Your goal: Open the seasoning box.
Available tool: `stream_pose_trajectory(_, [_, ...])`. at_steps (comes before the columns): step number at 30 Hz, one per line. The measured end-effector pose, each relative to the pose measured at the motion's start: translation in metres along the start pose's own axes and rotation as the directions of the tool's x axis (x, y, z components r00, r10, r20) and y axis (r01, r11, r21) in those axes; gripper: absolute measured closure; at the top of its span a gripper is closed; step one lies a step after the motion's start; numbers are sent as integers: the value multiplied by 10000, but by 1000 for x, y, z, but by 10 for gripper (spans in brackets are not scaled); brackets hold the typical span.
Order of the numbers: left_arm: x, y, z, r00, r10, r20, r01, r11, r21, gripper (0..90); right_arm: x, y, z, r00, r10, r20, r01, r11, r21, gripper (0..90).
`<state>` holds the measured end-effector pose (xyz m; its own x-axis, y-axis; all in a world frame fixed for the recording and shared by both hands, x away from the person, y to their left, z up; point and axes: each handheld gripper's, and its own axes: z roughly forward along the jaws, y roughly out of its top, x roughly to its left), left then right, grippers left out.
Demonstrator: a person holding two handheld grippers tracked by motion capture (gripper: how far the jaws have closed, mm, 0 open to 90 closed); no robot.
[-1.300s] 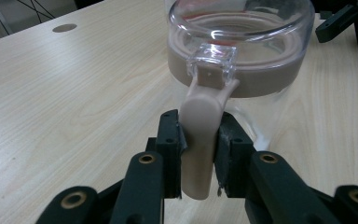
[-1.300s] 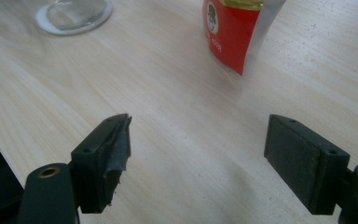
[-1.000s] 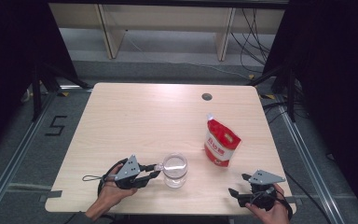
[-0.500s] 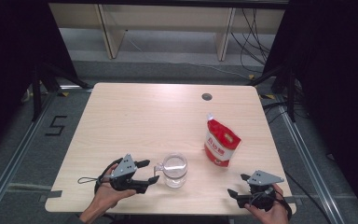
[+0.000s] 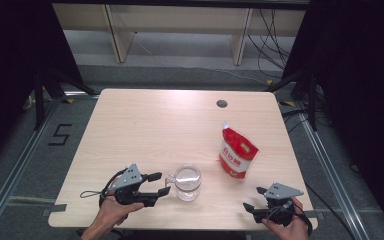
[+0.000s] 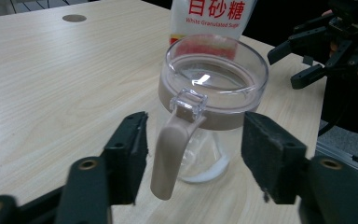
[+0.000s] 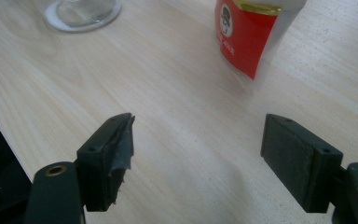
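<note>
Two grippers, one jar, one pouch on the counter (image 5: 145,125) in the high view. Left gripper (image 5: 161,183) at the near left, jaws spread either side of the jar handle, not yet closed on it; presumably lined up to take the handle. Glass jar (image 5: 187,182) upright near the front edge, centre, lid on. Red sugar pouch (image 5: 237,152) upright, right of the jar and slightly farther, apart from it. Right gripper (image 5: 254,199) at the near right corner, jaws spread, gripping nothing, likely kept ready for the pouch.

From the left gripper view: one beige handle (image 6: 171,156) hanging between two black jaws, a gap on each side; clear lid (image 6: 214,74) seated flat; white residue at the jar bottom.

From the right gripper view: two jaws wide apart over bare wood, pouch (image 7: 249,35) ahead on the right, jar base (image 7: 81,11) far left.
</note>
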<state>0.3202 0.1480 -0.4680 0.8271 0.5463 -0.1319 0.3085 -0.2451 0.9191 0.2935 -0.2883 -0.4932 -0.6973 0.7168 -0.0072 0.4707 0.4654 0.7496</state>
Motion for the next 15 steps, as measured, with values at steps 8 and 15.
stream_pose_trajectory(8, [-1, 10, -9, 9983, 260, -530, -283, 9987, -422, 751, 2, 2, 1, 9995, -105, -293, 92, 9991, -425, 232])
stream_pose_trajectory(15, [-8, 17, -2, 9966, 203, -803, -232, 9991, -349, 889, 5, 5, 2, 9985, -154, -520, 121, 9979, -641, 253])
